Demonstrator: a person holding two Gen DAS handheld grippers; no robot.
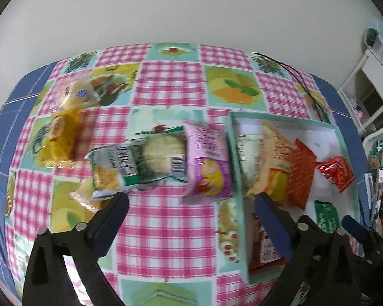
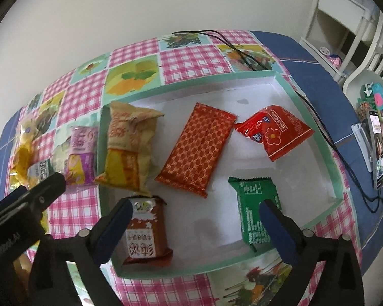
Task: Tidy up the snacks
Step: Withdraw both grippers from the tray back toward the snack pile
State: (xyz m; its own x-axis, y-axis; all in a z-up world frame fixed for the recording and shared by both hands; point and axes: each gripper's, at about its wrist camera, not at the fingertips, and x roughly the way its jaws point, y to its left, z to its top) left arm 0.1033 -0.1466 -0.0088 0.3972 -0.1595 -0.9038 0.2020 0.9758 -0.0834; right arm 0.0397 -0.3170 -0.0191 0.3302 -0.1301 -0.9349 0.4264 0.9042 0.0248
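Sorting is partway: five packets are lying in the box, four or more are waiting on the tablecloth. Left gripper and right gripper are both hovering agape, holding nothing. Likely next: left closing on the pink packet just beside the box wall.

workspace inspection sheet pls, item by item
surface: table under checked fruit-print tablecloth
job's things: white tray holds five packets, incl. green packet and red flower packet; pink packet and others lie outside on the cloth
clutter: nothing seen
grippers: left gripper open, empty; right gripper open, empty, over the tray
cables: black cable beside the tray
surroundings: white shelf unit, plain wall
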